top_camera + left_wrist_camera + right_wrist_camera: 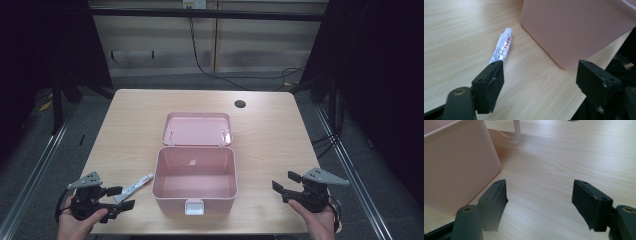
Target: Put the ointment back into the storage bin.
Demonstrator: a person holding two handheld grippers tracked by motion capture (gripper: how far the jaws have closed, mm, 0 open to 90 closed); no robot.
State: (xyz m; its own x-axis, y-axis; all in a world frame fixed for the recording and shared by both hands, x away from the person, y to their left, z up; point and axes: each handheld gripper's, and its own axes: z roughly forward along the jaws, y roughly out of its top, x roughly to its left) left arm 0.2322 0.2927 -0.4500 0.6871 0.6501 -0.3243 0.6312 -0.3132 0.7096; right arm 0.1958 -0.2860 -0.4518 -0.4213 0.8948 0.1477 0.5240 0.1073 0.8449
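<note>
A pink plastic box (pixel 194 186) stands open in the middle of the table, its lid (pixel 197 128) laid flat behind it and its inside bare. A small white tube (pixel 134 187) with red print lies just left of the box. The left gripper view brings the tube (pixel 502 48) close, beside the box wall (pixel 571 27). My left gripper (pixel 120 197) hovers open at the near left, its jaws pointing toward the tube, nothing held. Right of the box, my right gripper (pixel 286 183) is open too, its jaws apart over bare wood beside the box wall (pixel 456 165).
The wooden table (pixel 270 130) has a round dark cable hole (pixel 240 104) at the back right. Dark frame posts and cables stand beyond the table's far and side edges. A white latch (pixel 194 206) sits on the box's front.
</note>
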